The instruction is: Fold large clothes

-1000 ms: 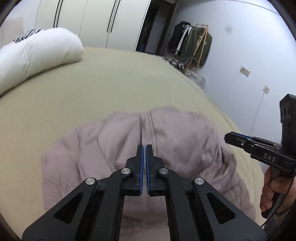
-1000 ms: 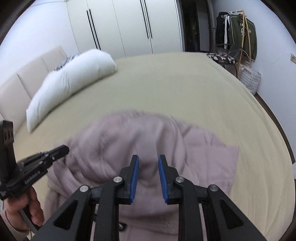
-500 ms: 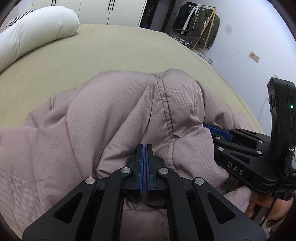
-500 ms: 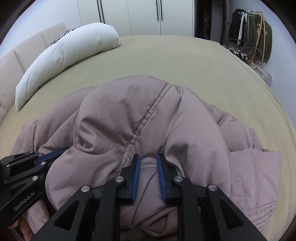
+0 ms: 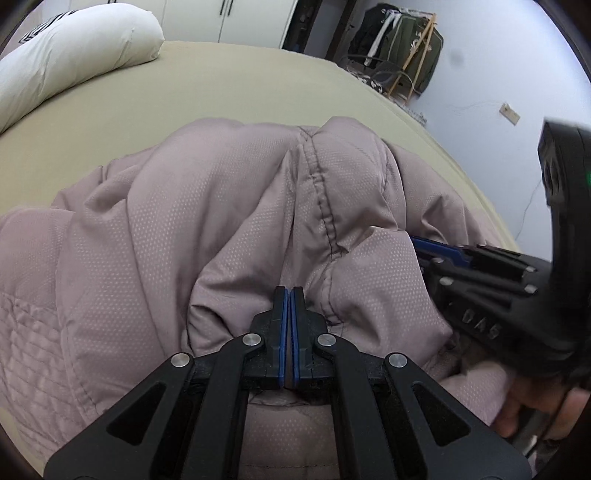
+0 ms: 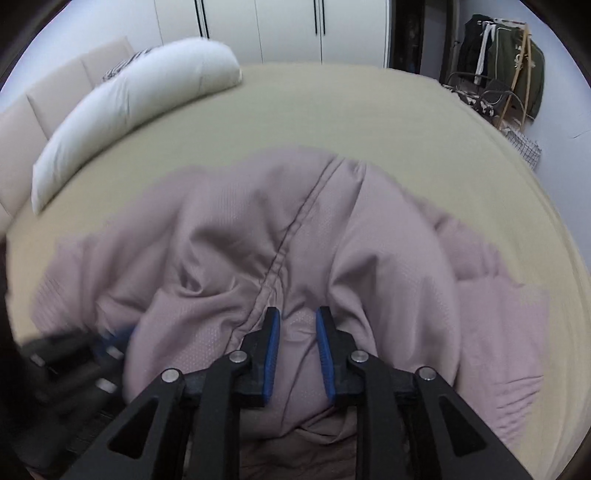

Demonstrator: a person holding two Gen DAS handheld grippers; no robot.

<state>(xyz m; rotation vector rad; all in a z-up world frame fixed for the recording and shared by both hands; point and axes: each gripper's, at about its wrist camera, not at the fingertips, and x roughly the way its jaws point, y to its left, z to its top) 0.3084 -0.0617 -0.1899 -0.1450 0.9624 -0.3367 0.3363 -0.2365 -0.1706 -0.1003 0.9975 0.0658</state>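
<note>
A dusty-pink padded jacket (image 5: pixel 221 221) (image 6: pixel 388 258) lies bunched on the olive bed sheet (image 5: pixel 221 81) (image 6: pixel 332 110), a stitched seam running up its middle. My left gripper (image 5: pixel 288 291) is shut at the jacket's near edge, and folds of the cloth run together at its tips. In the right wrist view it is a dark blur at the lower left (image 6: pixel 110 339). My right gripper (image 6: pixel 295 314) is shut on a puffy fold that bulges between its blue pads. It also shows at the right of the left wrist view (image 5: pixel 424 245), held by a hand (image 5: pixel 517 413).
A long white pillow (image 5: pixel 74 48) (image 6: pixel 140 103) lies at the bed's far left by a beige headboard (image 6: pixel 37 118). White wardrobe doors (image 6: pixel 295 29) stand behind. A wooden clothes rack (image 5: pixel 402 48) (image 6: pixel 502 62) with dark garments stands at the far right.
Both grippers have come down toward the bed with the jacket. The jacket now fills much more of each view and rests bunched on the sheet.
</note>
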